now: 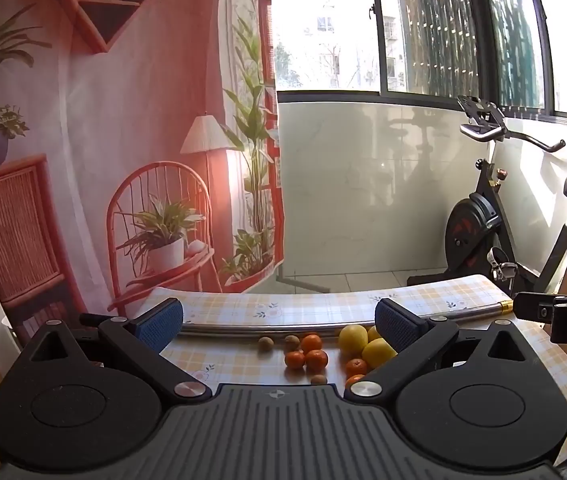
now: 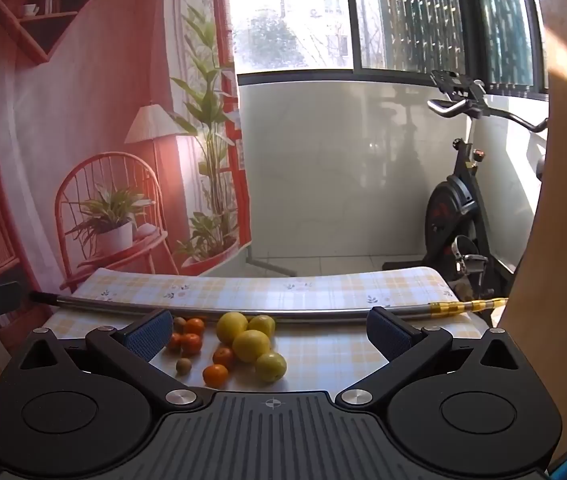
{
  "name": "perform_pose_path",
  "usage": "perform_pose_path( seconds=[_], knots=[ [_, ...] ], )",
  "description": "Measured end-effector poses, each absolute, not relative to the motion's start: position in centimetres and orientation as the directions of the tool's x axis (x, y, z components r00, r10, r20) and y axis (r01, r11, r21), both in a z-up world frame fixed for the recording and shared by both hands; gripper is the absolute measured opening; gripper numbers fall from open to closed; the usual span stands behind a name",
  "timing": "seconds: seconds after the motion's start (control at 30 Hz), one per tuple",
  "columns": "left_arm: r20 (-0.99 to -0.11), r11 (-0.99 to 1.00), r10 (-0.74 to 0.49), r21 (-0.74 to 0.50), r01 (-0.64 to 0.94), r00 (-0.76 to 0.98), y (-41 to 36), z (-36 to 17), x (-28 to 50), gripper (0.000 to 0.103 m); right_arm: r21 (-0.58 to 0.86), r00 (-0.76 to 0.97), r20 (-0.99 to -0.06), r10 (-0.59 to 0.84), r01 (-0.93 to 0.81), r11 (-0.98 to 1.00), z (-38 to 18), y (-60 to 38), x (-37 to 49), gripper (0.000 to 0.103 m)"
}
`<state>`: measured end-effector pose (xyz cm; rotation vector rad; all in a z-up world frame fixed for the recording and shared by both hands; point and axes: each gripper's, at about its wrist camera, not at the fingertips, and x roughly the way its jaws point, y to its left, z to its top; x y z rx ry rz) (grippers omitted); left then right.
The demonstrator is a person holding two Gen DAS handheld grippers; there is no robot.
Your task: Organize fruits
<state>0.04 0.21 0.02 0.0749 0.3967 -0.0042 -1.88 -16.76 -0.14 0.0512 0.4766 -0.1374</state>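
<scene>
Evidently nothing was sorted yet: tangerines [image 2: 215, 375], lemons [image 2: 251, 345] and small brown fruits [image 2: 183, 365] lay mixed at lower centre of the tabletop [image 2: 323, 292]. Both the left tool [image 1: 279, 322] and the right tool [image 2: 269, 330] stood wide apart, empty.

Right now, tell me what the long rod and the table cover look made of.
Rod: looks like polished metal; silvery, with a bright glare line along it, and a gold-coloured end.
Table cover: probably wipeable plastic or oilcloth, possibly cloth; a smooth, flat printed yellow check with small flowers, slightly shiny.
</scene>
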Motion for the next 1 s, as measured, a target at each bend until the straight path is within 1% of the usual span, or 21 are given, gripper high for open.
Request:
perform_pose_path(
  seconds=[0.07, 0.17, 0.2, 1.0],
  knots=[
    [-0.389, 0.996, 0.011, 0.082, 0.023, 0.921, 0.09, 0.06, 0.19, 0.103, 0.015, 0.873, -0.473, -0.120, 0.144, 0.990, -0.15, -16.73, -1.86, 0.103],
    [-0.392, 0.997, 0.007, 0.073, 0.024, 0.920, 0.27, 0.12, 0.63, 0.103, 0.009, 0.877, -0.466, -0.113, 0.133, 0.991, -0.14, -16.59, -1.95, 0.103],
    [-0.371, 0.996, 0.016, 0.088, 0.018, 0.929, -0.23, 0.04, -0.22, 0.103, 0.007, 0.879, -0.464, -0.111, 0.129, 0.992, -0.13, -16.53, -1.98, 0.103],
    [-0.375, 0.997, 0.020, 0.080, 0.011, 0.927, -0.02, -0.09, -0.28, 0.103, 0.007, 0.886, -0.450, -0.116, 0.133, 0.991, 0.02, -16.27, -2.51, 0.103]
  ],
)
